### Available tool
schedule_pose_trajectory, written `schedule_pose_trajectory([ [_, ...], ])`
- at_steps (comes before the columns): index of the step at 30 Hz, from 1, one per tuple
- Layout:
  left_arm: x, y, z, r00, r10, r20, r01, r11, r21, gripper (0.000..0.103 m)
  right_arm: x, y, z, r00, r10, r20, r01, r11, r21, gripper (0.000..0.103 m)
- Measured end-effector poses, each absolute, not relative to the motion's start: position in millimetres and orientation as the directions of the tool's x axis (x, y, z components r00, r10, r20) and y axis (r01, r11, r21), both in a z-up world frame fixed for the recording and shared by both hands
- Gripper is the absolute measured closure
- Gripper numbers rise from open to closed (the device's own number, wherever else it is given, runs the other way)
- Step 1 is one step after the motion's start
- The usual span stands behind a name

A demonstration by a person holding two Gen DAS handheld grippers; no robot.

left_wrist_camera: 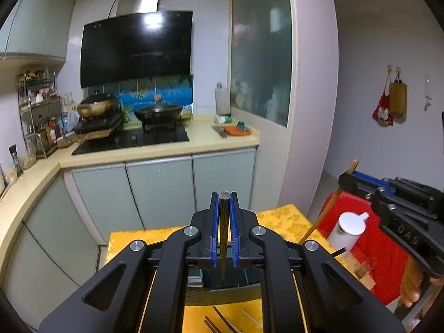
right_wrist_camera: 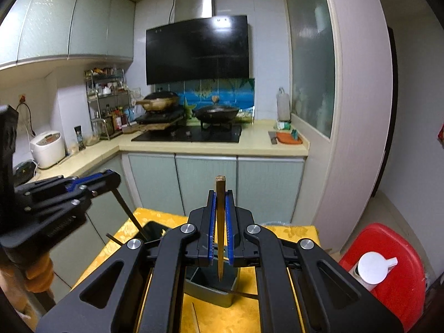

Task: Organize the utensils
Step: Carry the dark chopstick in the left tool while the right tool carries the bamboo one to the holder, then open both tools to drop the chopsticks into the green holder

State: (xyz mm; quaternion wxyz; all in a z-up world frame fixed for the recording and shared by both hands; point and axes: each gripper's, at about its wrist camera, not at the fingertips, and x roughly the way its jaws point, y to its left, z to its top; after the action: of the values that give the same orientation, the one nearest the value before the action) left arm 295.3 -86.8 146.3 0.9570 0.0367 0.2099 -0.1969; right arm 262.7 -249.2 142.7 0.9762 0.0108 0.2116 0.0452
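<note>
A: Left gripper [left_wrist_camera: 224, 204] first. We see the jaws closed on a dark chopstick [left_wrist_camera: 223, 238], blue pads pressing both sides, blunt end poking up past the tips, thin end hanging down.

B: Agreed. Right gripper [right_wrist_camera: 220, 202] is also clamped, on a lighter brown chopstick [right_wrist_camera: 220, 230], near upright, point hanging over the dark holder [right_wrist_camera: 211, 288].

A: Where's the holder sitting?

B: On the yellow-clothed table [right_wrist_camera: 288, 231], roughly mid-surface, under both grippers. In the left view we only catch its rim.

A: Loose pieces: we count a few chopsticks [left_wrist_camera: 222, 319] lying flat on the cloth toward the near edge, left view. One pale one [right_wrist_camera: 195, 316] in the right view, near edge too.

B: One dark stick sticks out by the holder's right side; whether it touches, we can't tell.

A: Off the table's right edge: red stool [right_wrist_camera: 399, 277] with a white bottle [right_wrist_camera: 371, 270] on it.

B: A hand [left_wrist_camera: 413, 285] shows on the right gripper's handle.
</note>
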Motion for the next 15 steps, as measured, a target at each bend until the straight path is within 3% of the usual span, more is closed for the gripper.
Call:
schedule_pose_trajectory([
  [15,315.0,-85.1,100.1,0.824,-0.310,-0.474,0.348,0.938,-0.008,0.096,288.2,-230.5,99.4,0.861,0.085,-0.502,-0.085,0.996,0.022,0.096],
])
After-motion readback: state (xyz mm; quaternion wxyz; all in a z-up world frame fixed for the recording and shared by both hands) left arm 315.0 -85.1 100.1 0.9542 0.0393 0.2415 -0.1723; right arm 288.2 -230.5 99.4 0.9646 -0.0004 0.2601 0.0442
